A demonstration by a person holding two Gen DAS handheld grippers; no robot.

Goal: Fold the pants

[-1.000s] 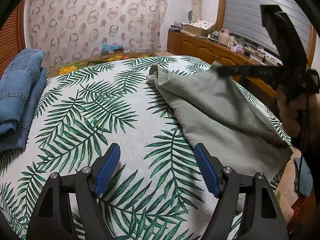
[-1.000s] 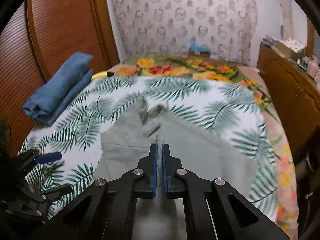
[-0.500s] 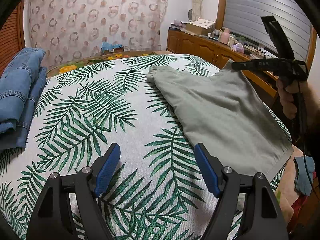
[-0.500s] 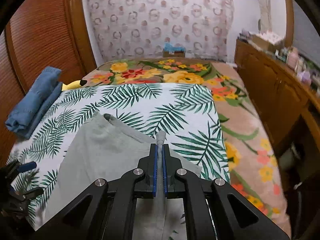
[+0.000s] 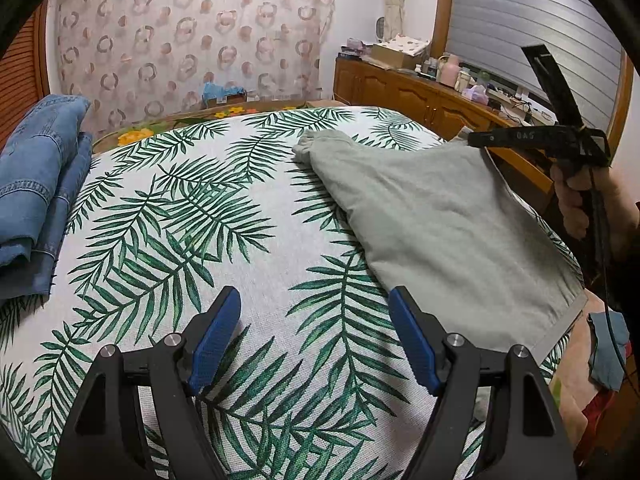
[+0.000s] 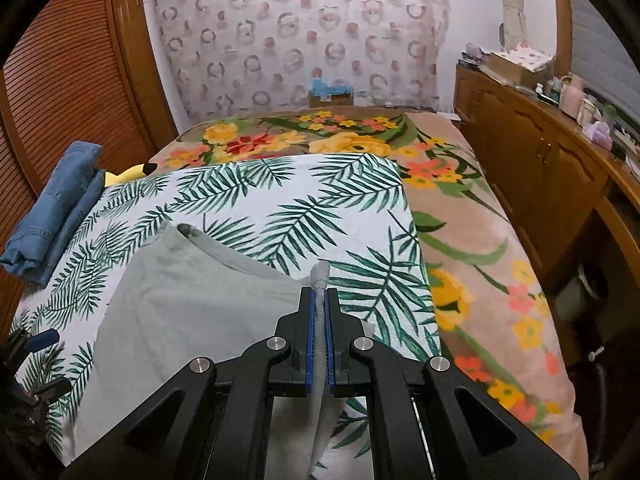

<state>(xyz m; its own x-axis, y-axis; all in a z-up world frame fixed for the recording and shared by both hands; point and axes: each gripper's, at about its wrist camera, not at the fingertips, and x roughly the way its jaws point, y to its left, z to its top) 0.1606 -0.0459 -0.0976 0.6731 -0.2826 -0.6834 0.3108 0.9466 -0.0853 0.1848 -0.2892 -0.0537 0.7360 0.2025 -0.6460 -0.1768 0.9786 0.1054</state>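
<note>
On the bed, over a white cover with green palm leaves [image 5: 192,216], the grey-green pants [image 5: 432,216] lie toward the right side, with one narrow end reaching to the far middle of the cover. The right gripper [image 6: 319,312] has its jaws closed on an edge of the pants; a strip of the cloth stands between the blue pads [image 6: 307,344] and comes out a little past their tips. From this pinched edge the cloth slopes down and to the left onto the cover. In the left wrist view the same gripper shows at the right, held in the person's right hand [image 5: 576,200], with the corner of the pants lifted off the bed.

The left gripper [image 5: 314,336] hovers over the near part of the cover with its jaws wide apart and nothing between them. Its right blue pad is just beside the near edge of the pants; whether it touches I cannot tell.

A folded pile of blue jeans [image 5: 36,196] lies at the left edge of the bed, well apart from the pants. Under the cover is a flowered blanket [image 6: 472,240], and a wooden cabinet [image 6: 532,168] stands along the right.
</note>
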